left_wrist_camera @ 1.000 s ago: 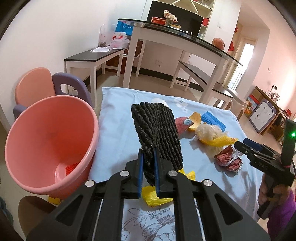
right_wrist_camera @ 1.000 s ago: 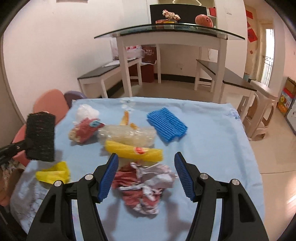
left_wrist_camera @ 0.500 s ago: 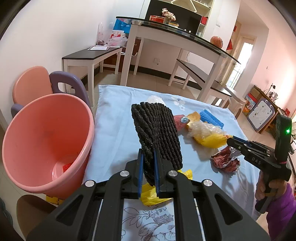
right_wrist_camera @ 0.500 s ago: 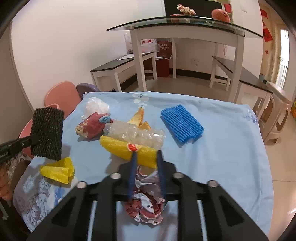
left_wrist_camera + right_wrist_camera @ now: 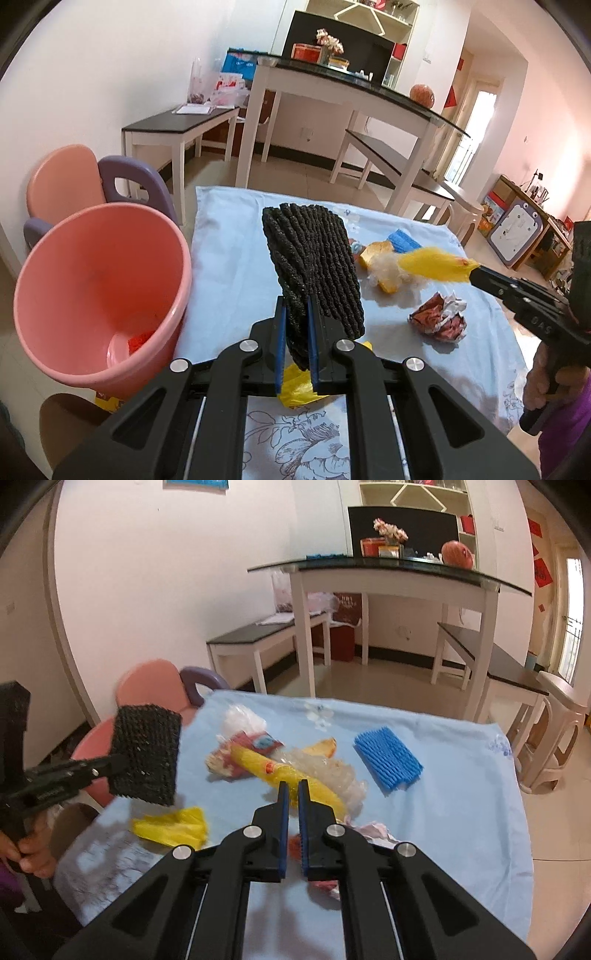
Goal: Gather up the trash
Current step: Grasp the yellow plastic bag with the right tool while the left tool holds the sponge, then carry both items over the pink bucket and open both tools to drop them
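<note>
A second ago the right tool (image 5: 291, 797) stood wide open over the crumpled red and white wrapper (image 5: 439, 319) on the counter (image 5: 461, 775); now its jaws have closed on the end of the yellow wrapper (image 5: 291, 775), which has left the cloth and hangs out from the tool tip, slightly blurred, above the clear plastic (image 5: 384, 267) and the orange peel (image 5: 373, 253) in the left view. The crumpled wrapper lies where it was, on the blue cloth just under the right tool. The left tool (image 5: 295, 332) has hardly shifted: its blue pads stay clamped on the lower edge of the black foam net (image 5: 314, 262), which stands upright above the counter beside the pink bucket (image 5: 103, 291). The bucket sits off the counter's left edge with a red scrap at its bottom. A yellow bag scrap (image 5: 173, 825) lies on the cloth under the black net, the blue foam net (image 5: 388, 762) lies farther back toward the right, and a red packet (image 5: 251, 744) and white plastic (image 5: 243, 720) lie behind the yellow wrapper
</note>
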